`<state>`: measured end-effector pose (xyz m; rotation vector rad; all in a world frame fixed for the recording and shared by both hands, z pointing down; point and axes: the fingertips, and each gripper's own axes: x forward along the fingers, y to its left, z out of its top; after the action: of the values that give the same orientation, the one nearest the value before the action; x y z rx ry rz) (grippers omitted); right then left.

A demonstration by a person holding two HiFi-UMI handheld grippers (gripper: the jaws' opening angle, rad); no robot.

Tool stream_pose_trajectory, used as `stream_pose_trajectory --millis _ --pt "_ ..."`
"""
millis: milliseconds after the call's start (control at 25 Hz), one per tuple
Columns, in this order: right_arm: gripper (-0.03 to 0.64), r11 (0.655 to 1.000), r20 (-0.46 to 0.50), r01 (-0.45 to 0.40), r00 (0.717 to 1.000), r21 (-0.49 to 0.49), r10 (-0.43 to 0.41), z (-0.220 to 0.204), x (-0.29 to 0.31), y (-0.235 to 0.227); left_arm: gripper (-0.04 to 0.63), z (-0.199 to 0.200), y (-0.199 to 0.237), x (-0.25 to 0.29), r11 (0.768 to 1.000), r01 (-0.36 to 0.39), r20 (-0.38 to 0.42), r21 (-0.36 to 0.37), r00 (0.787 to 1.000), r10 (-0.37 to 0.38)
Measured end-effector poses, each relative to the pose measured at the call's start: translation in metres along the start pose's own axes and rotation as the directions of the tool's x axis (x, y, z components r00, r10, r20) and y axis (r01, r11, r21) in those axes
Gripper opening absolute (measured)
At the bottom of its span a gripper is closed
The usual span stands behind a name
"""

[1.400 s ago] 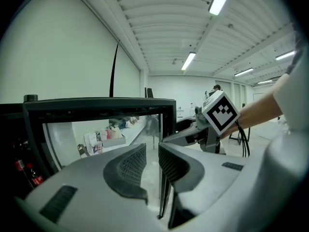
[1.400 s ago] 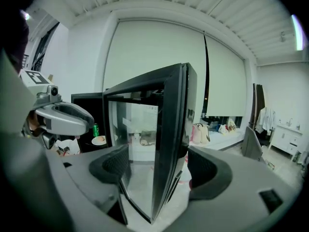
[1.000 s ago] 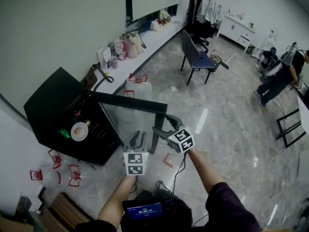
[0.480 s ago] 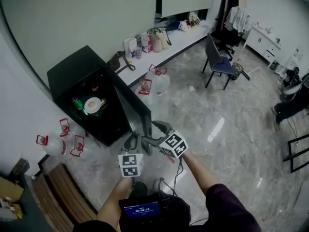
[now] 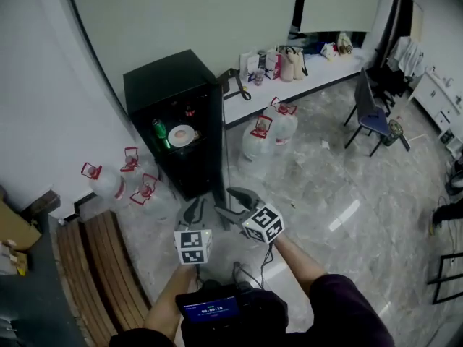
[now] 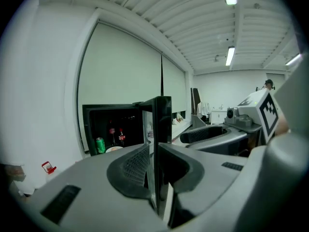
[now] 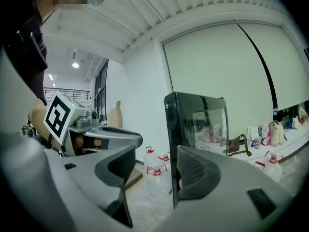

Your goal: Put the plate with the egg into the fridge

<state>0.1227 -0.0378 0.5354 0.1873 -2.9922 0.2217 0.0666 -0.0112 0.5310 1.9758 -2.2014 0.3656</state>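
— Where were the tools?

— Nearest, at six o'clock in the head view. The left tool (image 5: pixel 194 207) had its jaws almost together, a thin slit between them, clamping nothing. The right tool (image 5: pixel 225 199), just beside it, was released. Its jaws had just been narrowing, with the free edge of the open door (image 5: pixel 219 147) showing in the gap, close by one pad but not pinched.

— And the plate?

— The plate (image 5: pixel 181 134) sat inside the black fridge (image 5: pixel 163 85), at eleven o'clock from the tools. A green can (image 5: pixel 159 129) stood just beside it, at its nine o'clock. Water jugs (image 5: pixel 110 184) stood at ten o'clock beside the fridge, and a chair (image 5: pixel 371 118) far off at two.
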Motion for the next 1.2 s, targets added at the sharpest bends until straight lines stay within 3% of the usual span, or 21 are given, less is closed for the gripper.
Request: stream_pose_trajectory --millis 200,320,480,1200 --pt "0.102 1.000 0.068 0.017 0.998 -0.015 -0.016 0.024 0.025 0.014 0.040 0.005 0.024 -0.008 1.000 -0.016 0.030 0.025 0.999 0.015" --pt "0.042 0.998 0.073 0.025 0.997 -0.050 -0.021 0.032 0.032 0.024 0.040 0.007 0.029 -0.009 0.999 -0.005 0.042 0.035 0.999 0.004" --pt "0.010 0.997 0.055 0.035 0.998 -0.069 -0.031 0.034 0.038 0.029 0.038 0.015 0.032 -0.009 0.999 0.010 0.067 0.050 0.998 -0.013" --pt "0.009 0.997 0.048 0.033 0.998 -0.069 -0.029 0.039 0.078 0.046 0.009 0.024 0.068 -0.012 0.999 -0.031 0.107 0.039 0.994 0.027"
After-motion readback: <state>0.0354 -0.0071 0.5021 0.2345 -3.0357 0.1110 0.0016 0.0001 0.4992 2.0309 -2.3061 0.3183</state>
